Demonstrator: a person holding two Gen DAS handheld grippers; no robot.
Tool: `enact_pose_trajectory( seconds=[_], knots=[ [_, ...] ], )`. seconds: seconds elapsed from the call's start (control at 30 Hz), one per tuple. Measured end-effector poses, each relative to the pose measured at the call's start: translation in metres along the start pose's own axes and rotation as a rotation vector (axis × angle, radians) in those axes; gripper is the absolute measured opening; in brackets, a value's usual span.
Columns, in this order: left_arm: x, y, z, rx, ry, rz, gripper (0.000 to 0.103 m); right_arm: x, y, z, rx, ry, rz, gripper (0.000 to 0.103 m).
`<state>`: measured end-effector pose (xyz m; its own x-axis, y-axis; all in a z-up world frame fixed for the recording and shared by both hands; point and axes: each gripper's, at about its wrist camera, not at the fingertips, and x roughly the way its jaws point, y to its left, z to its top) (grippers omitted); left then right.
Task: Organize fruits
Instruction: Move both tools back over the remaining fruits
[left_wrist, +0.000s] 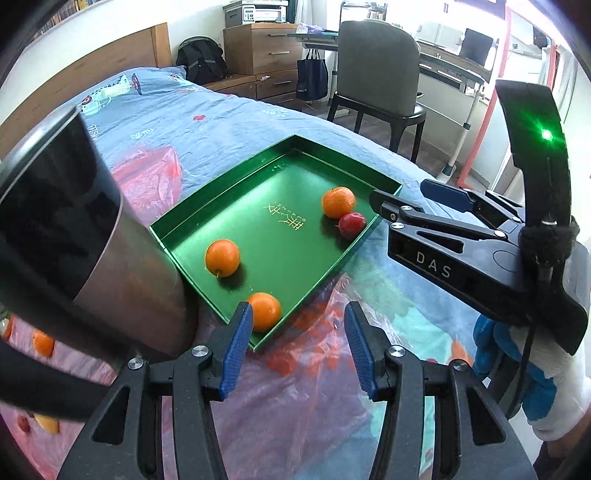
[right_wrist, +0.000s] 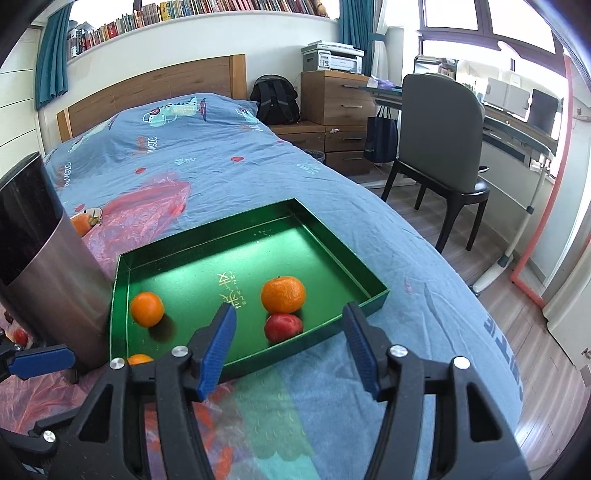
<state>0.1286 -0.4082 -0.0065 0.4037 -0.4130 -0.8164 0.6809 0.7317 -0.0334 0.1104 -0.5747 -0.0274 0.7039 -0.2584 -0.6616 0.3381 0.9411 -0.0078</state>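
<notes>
Bedroom, blue printed bedspread (right_wrist: 229, 162) as the work surface. Green tray (right_wrist: 369, 280) lies on it holding three oranges and one red fruit (right_wrist: 283, 326): one orange (right_wrist: 283, 294) touching the red fruit, one (right_wrist: 147, 308) near the left wall, one (left_wrist: 265, 311) in the near corner. Left gripper (left_wrist: 299, 347) hangs just above that corner, jaws apart, empty. Right gripper (right_wrist: 290, 347) spread wide, empty, the red fruit beyond its tips. Only the left view shows "DAS" on the right gripper's body. Steel bin (right_wrist: 48, 273) touches the tray's left side.

Glossy green tray (right_wrist: 373, 301), brushed-metal bin (right_wrist: 55, 280), crinkled plastic sheet (left_wrist: 295, 398), cotton bedspread (right_wrist: 229, 162)
</notes>
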Motion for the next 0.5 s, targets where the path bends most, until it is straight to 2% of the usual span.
enact_pose_trajectory(
  seconds=[0.13, 0.5],
  knots=[
    [-0.031, 0.01, -0.023, -0.029, -0.016, 0.016, 0.046, -0.033, 0.012, -0.01, -0.007, -0.009, 0.026, 0.087],
    [-0.104, 0.059, -0.094, -0.146, -0.054, 0.131, 0.047, -0.103, 0.068, -0.046, -0.034, -0.004, 0.145, 0.087]
  ],
)
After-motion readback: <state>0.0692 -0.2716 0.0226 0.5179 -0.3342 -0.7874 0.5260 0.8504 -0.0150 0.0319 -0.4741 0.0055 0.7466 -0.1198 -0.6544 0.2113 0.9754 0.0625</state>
